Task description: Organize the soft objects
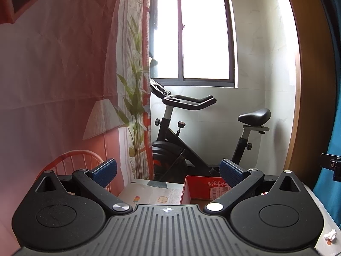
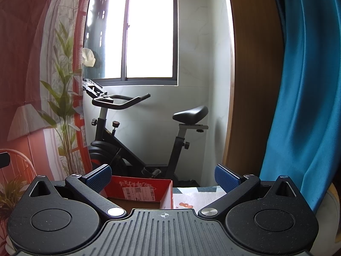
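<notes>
Nearest, both the left tongs (image 1: 168, 173) and the right tongs (image 2: 163, 178) are gaping wide and holding nothing, hovering over the counter (image 1: 149, 192). Beyond them the red box (image 2: 140, 188) is sitting open (no soft objects are showing, so grip points cannot be judged), with the exercise bike (image 2: 136, 128) crowding the far edge.

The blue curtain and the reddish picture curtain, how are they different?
The plain blue curtain has no pattern; the reddish printed curtain shows a lamp, plants and a chair. The blue curtain hangs to the right of the black exercise bike; the printed curtain hangs to its left. Both are hanging cloth.
</notes>
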Demonstrator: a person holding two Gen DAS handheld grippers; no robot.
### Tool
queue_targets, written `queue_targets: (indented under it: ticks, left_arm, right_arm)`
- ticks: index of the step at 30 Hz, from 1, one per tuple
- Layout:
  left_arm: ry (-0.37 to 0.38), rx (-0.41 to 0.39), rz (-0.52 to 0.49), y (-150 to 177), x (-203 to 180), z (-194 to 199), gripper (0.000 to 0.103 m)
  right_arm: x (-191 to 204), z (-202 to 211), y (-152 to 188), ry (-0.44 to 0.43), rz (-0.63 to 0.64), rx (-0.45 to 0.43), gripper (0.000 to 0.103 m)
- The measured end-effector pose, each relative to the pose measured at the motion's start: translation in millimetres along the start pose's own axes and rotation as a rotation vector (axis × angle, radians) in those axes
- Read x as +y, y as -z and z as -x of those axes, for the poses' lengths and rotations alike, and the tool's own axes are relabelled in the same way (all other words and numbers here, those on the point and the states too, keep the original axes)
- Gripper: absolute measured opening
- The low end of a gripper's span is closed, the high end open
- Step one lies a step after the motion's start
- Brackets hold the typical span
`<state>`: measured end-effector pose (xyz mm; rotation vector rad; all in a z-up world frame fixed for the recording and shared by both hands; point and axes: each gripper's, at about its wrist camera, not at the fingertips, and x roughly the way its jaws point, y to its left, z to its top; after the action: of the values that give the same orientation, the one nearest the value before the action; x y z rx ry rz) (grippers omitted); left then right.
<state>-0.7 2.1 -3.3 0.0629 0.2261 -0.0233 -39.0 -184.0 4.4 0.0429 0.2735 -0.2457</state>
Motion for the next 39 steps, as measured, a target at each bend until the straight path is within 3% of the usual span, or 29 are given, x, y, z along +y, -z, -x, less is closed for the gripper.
queue_targets:
  ticks: [31,39]
  left_arm:
    - [0.005,0.014,0.009,2,0,-3,0.103]
    - [0.025,0.062,0.025,13,4,-17,0.103]
  right_arm:
    - [0,-1,3,-0.005,0.004,0.006,0.103]
    - [-6,-10,21,-0.05,0.007,0.005,0.103]
